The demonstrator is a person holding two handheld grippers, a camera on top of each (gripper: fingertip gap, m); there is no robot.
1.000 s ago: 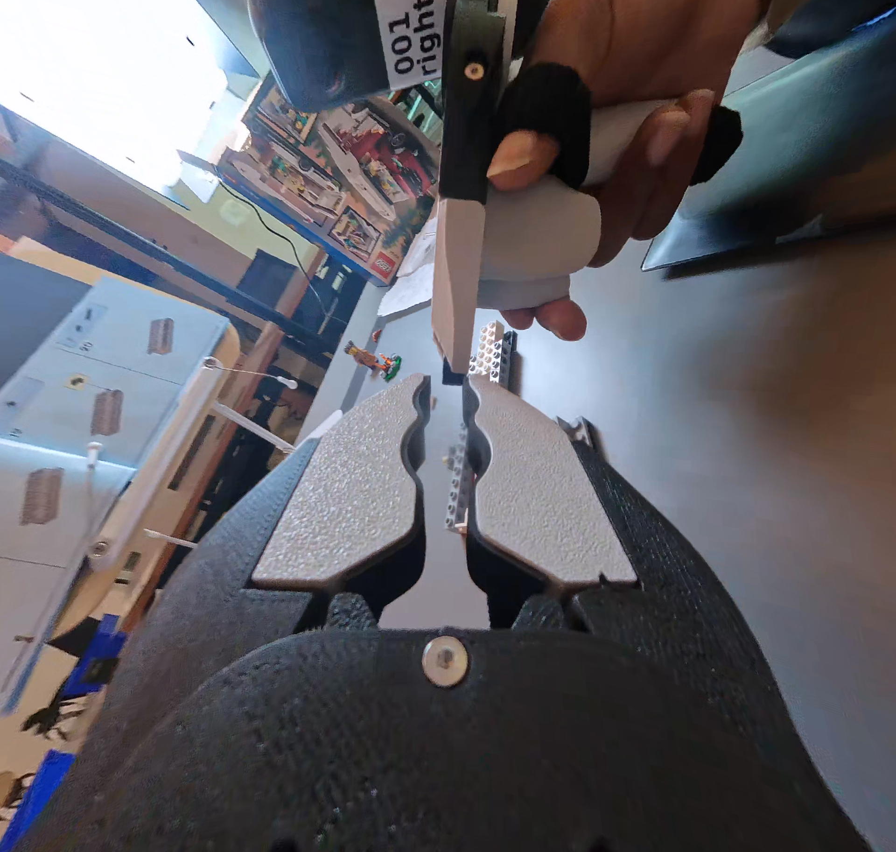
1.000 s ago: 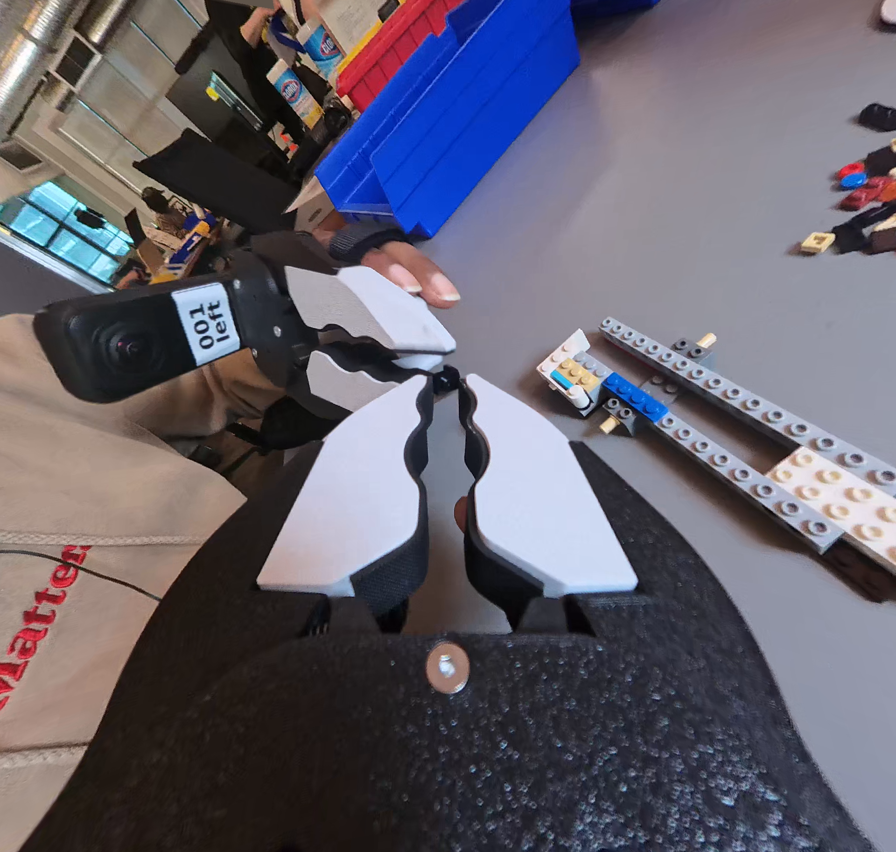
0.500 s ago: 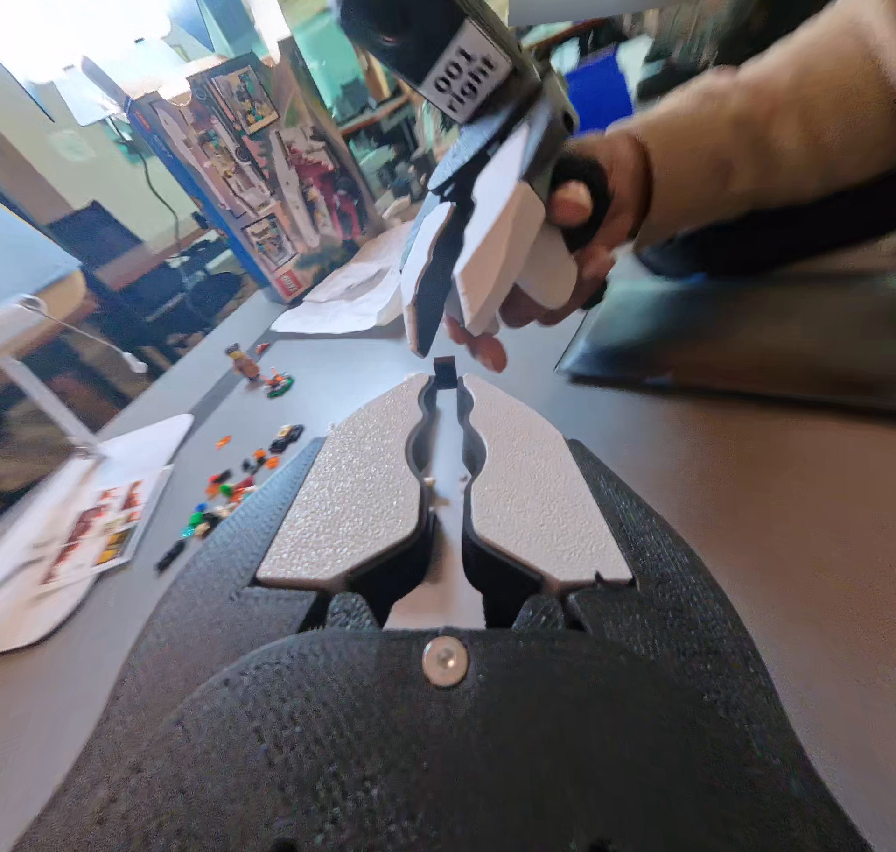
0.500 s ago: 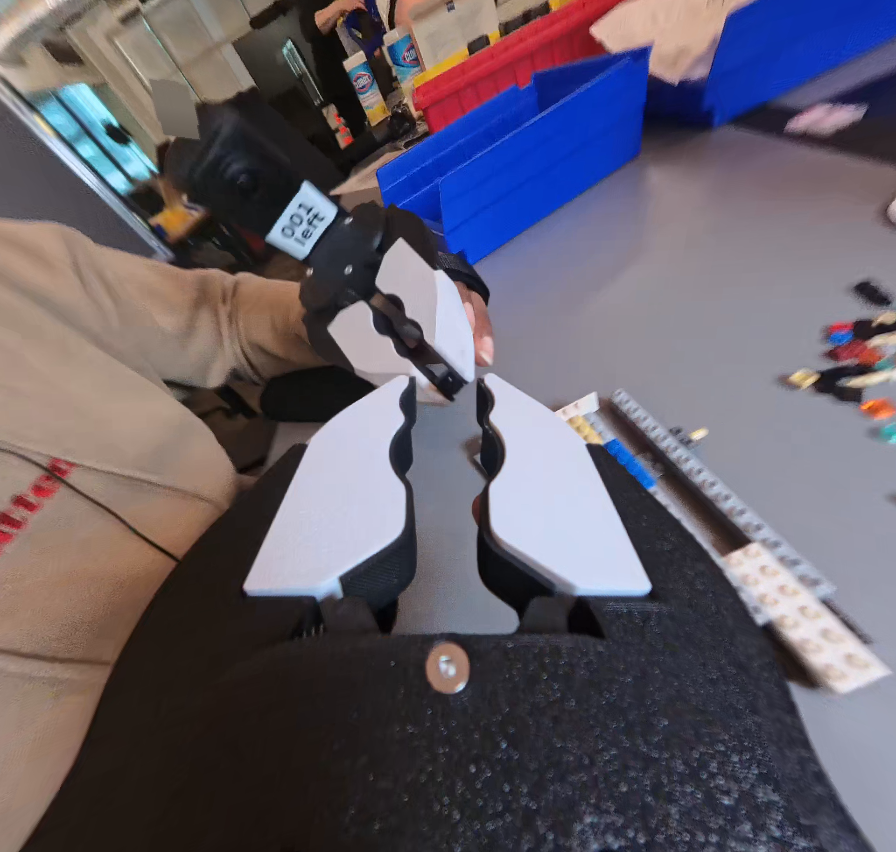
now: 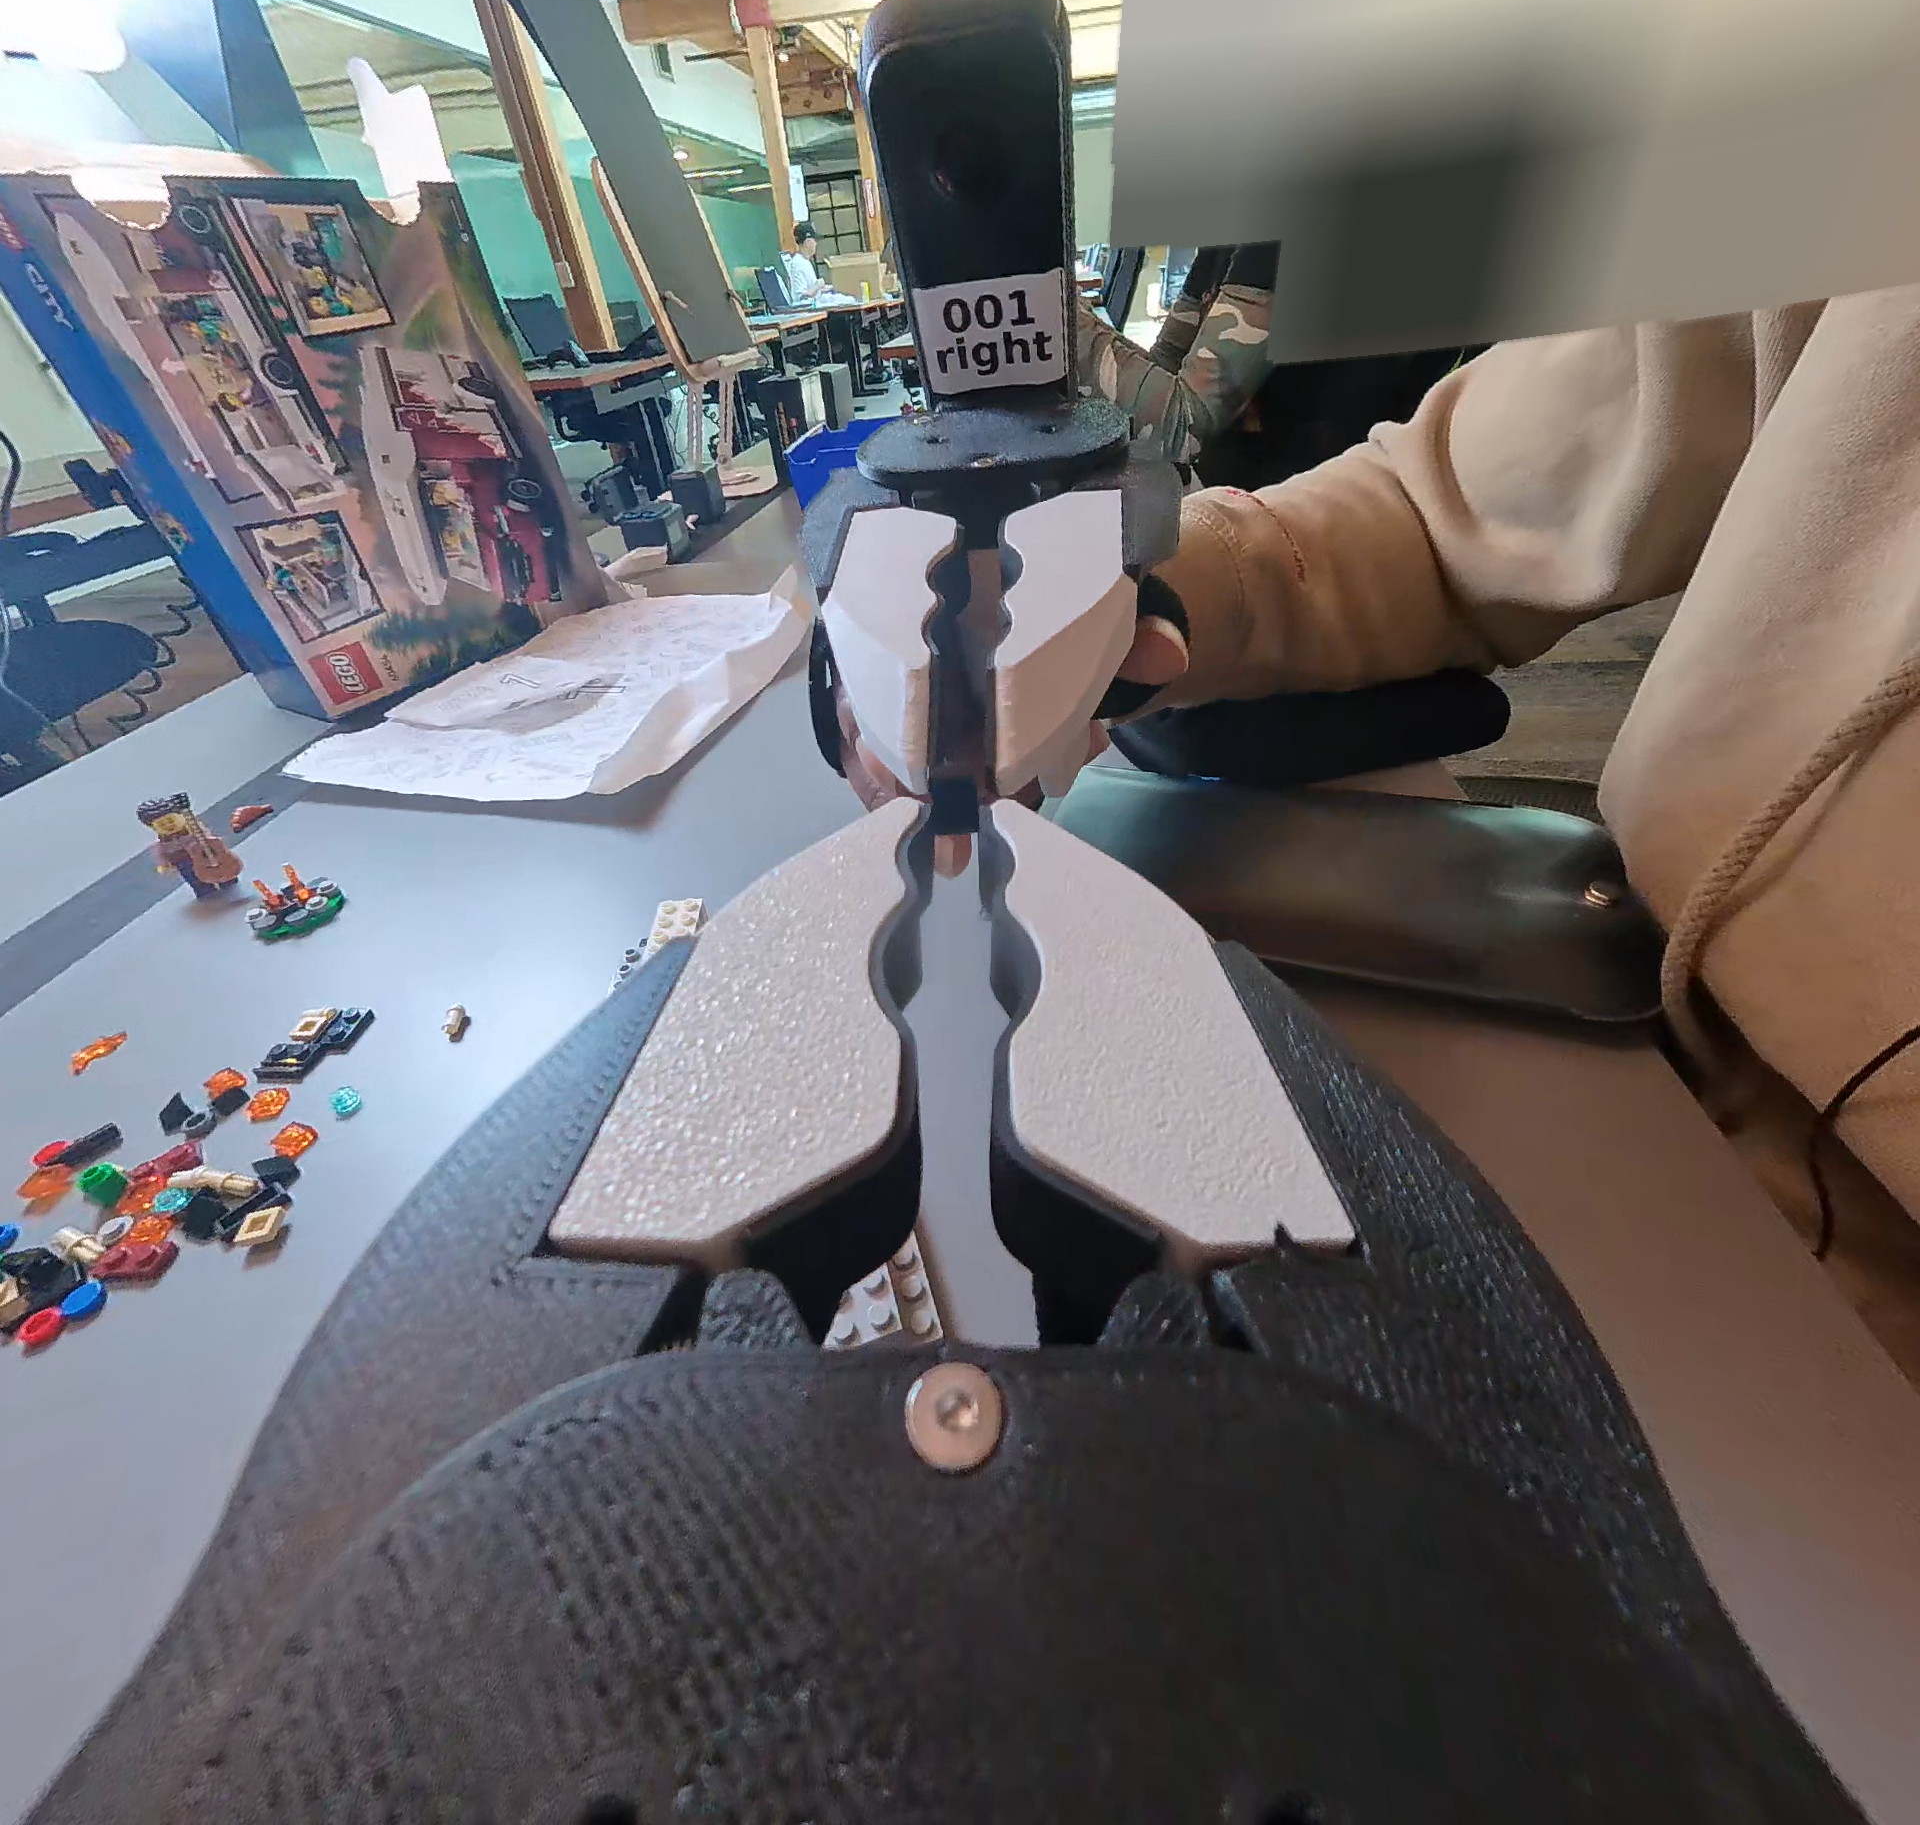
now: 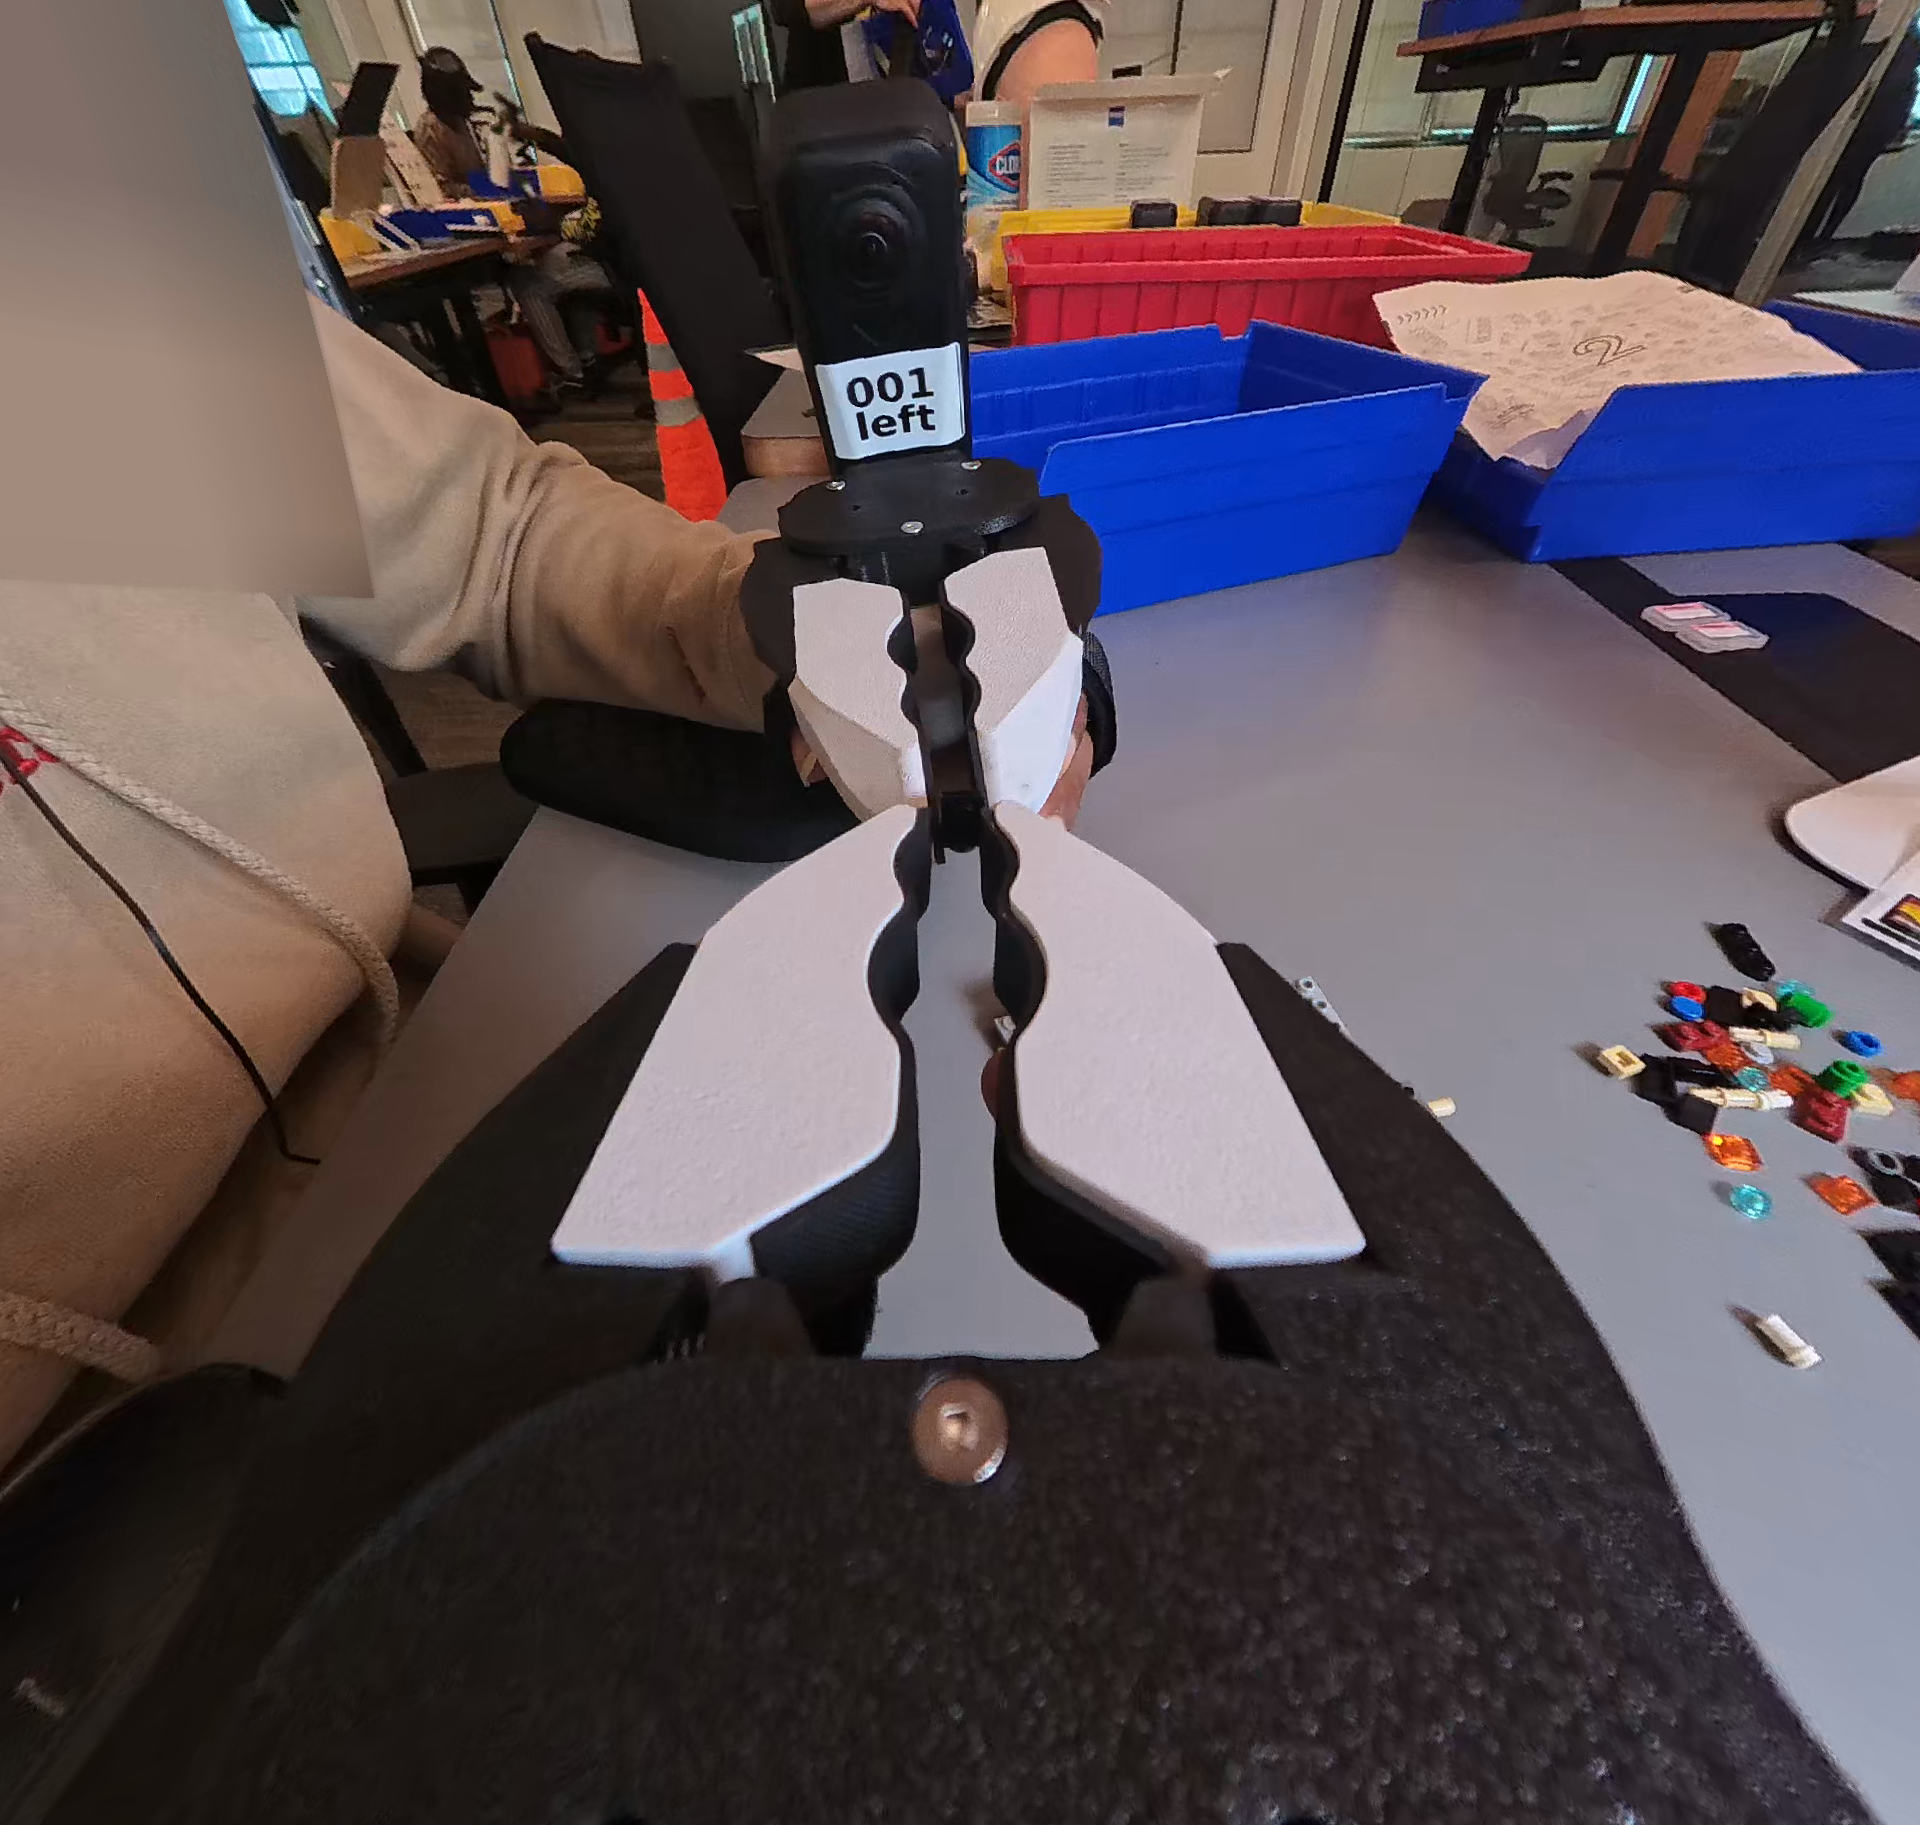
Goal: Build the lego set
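Behind grey table (image 6: 1455, 788): empty blue bin (image 6: 1216, 456), paper-filled blue bin (image 6: 1704, 466).

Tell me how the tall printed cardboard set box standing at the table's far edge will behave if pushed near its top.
The tall printed cardboard set box stands upright on a narrow base, so it would probably tip rather than slide. Its top is torn open, so it is likely nearly empty, light and easily dented.

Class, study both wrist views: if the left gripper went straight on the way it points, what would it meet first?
The small black piece at its fingertips, then the right gripper, which faces it tip to tip. Left gripper looks almost touching; depth is unclear.
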